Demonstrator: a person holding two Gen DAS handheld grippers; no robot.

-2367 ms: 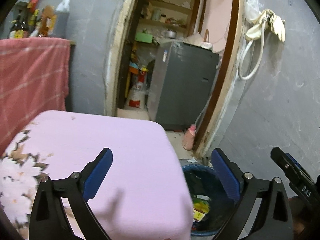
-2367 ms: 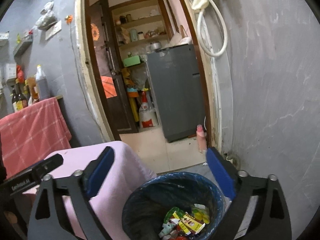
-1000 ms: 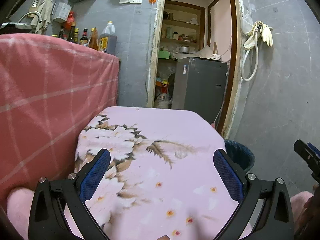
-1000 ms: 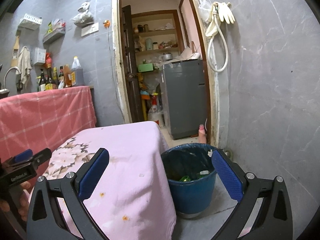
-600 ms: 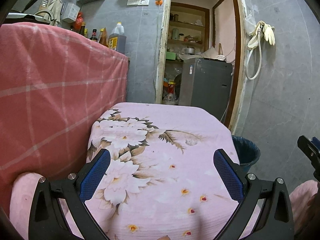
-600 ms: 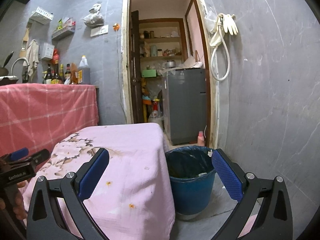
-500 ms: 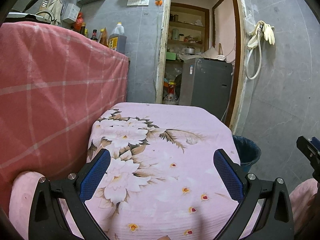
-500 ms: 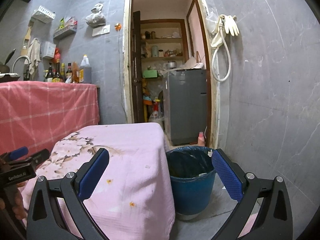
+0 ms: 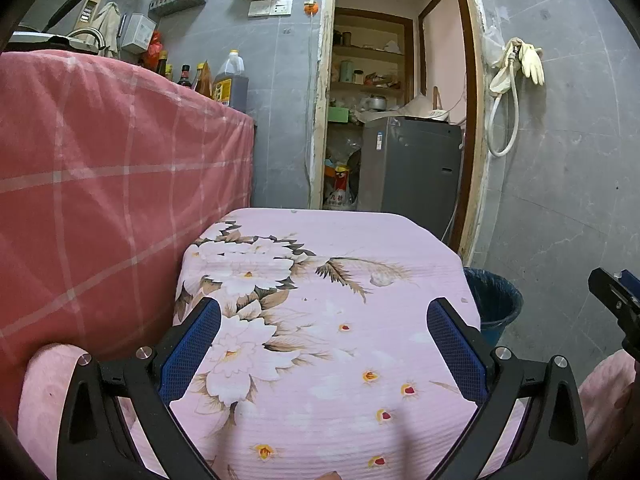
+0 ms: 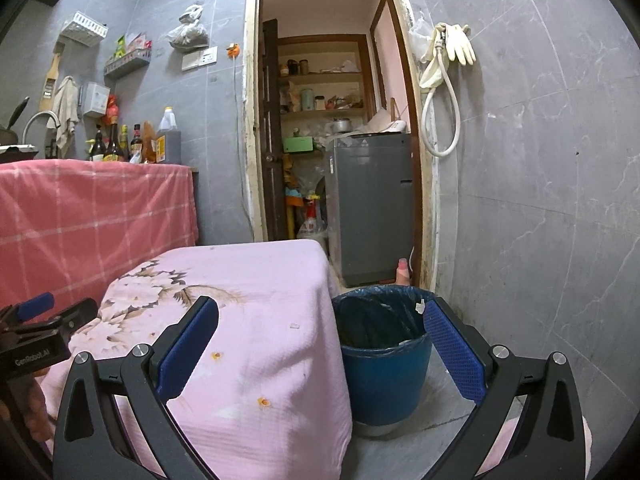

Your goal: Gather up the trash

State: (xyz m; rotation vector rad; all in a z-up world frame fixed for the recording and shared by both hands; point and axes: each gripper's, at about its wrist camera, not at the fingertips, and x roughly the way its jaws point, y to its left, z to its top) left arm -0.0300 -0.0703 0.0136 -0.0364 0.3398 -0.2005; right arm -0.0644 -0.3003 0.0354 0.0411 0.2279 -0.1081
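A blue trash bin (image 10: 384,356) with a dark liner stands on the floor right of a low table under a pink floral cloth (image 10: 248,304). Its contents are hidden from this angle. The bin (image 9: 496,300) peeks out past the table's right corner in the left wrist view. My right gripper (image 10: 320,336) hangs open and empty in front of the table corner and bin. My left gripper (image 9: 324,332) is open over the pink floral cloth (image 9: 320,280), nothing between its fingers. No loose trash shows on the cloth.
A counter draped in red checked cloth (image 9: 100,200) rises at the left, with bottles (image 10: 136,144) on top. An open doorway holds a grey appliance (image 10: 372,204) and shelves. A grey tiled wall (image 10: 540,200) with hanging gloves and hose (image 10: 448,64) closes the right side.
Both grippers have drawn back and up from the bin, which now sits farther away. In the last half second the views hardly shift. Both stay open.
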